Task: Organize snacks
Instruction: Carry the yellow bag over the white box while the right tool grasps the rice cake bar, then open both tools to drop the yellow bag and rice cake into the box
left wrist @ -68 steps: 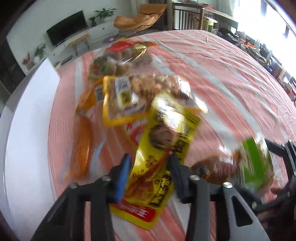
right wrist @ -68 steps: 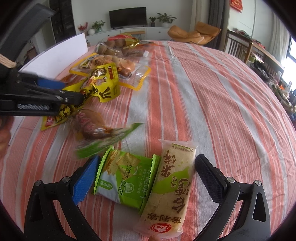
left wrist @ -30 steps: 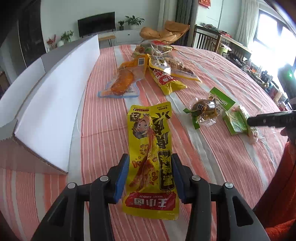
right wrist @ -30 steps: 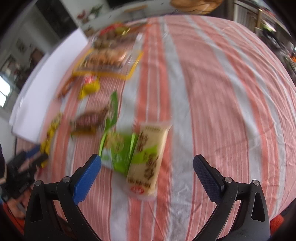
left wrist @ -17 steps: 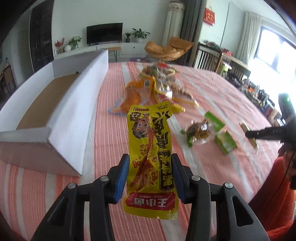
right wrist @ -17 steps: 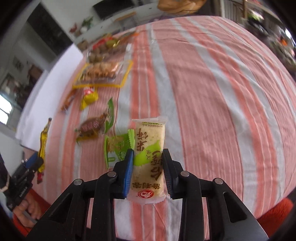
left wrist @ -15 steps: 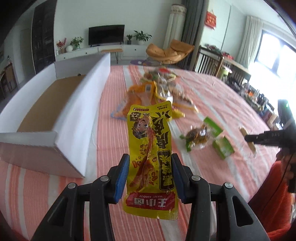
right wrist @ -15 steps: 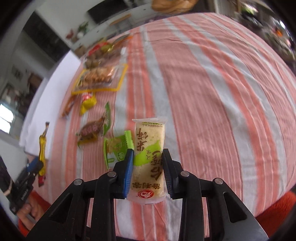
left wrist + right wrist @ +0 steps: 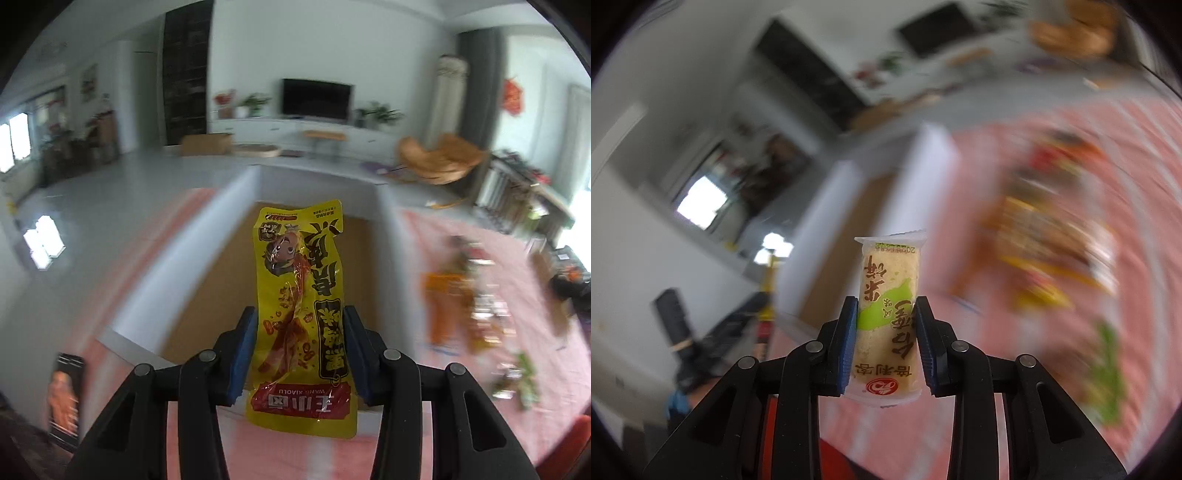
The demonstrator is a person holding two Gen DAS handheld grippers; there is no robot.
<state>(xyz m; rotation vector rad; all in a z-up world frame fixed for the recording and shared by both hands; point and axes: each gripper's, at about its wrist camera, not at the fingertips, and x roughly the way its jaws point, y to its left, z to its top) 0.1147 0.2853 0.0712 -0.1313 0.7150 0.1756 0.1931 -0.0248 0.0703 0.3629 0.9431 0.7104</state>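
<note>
Left wrist view: the left gripper [image 9: 299,354] squeezes a yellow packet [image 9: 301,314] over the box [image 9: 221,280] at 12 o'clock. The right gripper [image 9: 885,343] squeezes a rice cake [image 9: 888,317]. Best lower both inside before letting go.

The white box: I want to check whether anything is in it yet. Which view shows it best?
Left wrist view: the white box lies just beyond the yellow packet, its brown floor visible. The right wrist view shows it only blurred, off to one side.

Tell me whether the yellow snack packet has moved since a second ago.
Yes. The yellow snack packet, clamped in the left gripper, went from above the striped tablecloth to over the white box.
</note>
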